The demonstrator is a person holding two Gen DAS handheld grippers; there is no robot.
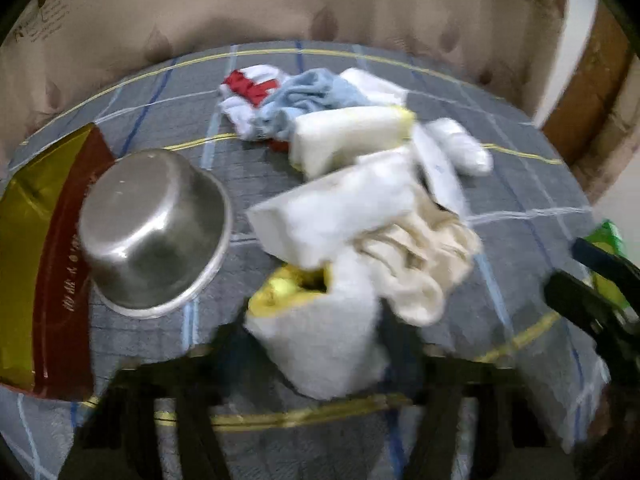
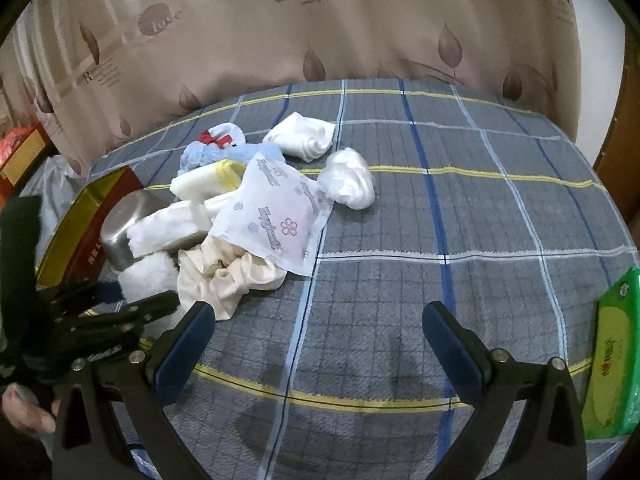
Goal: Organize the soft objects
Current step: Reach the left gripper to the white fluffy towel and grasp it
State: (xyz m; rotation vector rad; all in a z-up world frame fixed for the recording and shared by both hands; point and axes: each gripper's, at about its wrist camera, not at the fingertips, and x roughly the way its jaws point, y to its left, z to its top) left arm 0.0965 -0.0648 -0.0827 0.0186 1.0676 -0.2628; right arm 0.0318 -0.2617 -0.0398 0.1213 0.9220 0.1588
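Here, a bed under a grey plaid cover, a leaf-print curtain behind; the soft things lie heaped toward its left side in the right wrist view. Heap, far to near: red-and-white sock; blue cloth; folded white cloth; white bag; yellow-edged sponge; flower-print packet; white block; cream cloth; white towel. Beside the heap, a steel bowl upside down, part over a red-and-gold box. Green pack at the bed's right edge. Left gripper: jaws blurred, partly closed about the towel; pressing or not, cannot tell. Right gripper: jaws wide apart, empty, above bare cover, near the cream cloth.
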